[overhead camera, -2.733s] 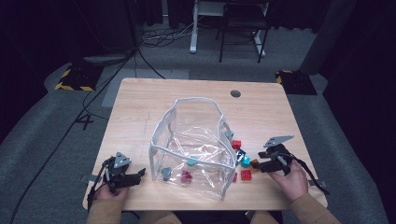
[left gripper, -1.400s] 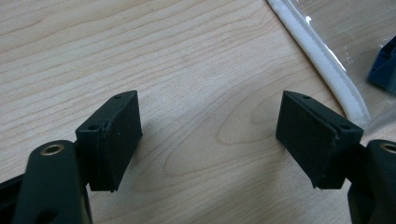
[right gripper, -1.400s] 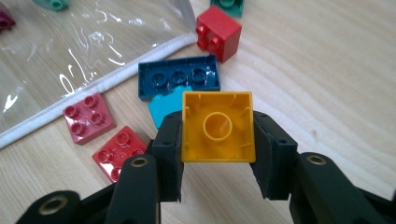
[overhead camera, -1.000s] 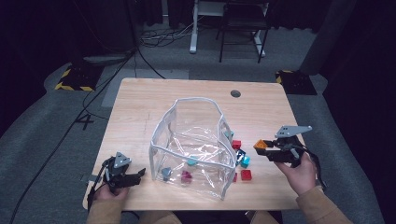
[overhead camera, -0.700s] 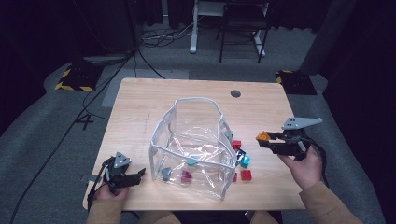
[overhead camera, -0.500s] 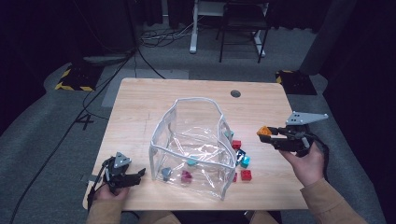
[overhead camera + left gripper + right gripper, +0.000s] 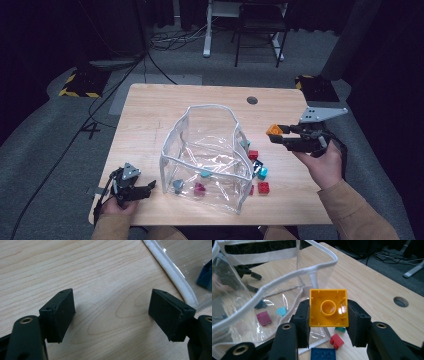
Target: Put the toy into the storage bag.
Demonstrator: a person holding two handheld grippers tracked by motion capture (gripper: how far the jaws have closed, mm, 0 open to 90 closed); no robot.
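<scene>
Dark floor and trailing cables ring the pale wooden surface (image 7: 150,115), where a clear plastic bag (image 7: 210,150) with a white rim stands open in the middle. The right tongs (image 7: 274,135) hang above the surface's right side, beside the bag and level with its rim, clamped on an orange block (image 7: 328,307) whose hollow underside faces the camera. The pads press on two opposite walls of the block.

Since those walls are smooth and the grip takes only the sides, a quick swing toward the bag could, I judge, let the block twist or slip out before it clears the rim. The rim (image 7: 294,275) sags and curves unevenly, so a low approach might catch it, tip the soft bag, and spill the blocks already inside. A release too early would drop the block among the loose red block (image 7: 263,187) and its neighbours outside.

The left tongs (image 7: 145,187) rest with jaws wide and nothing between them, near the bag's corner, too far to steady it.
</scene>
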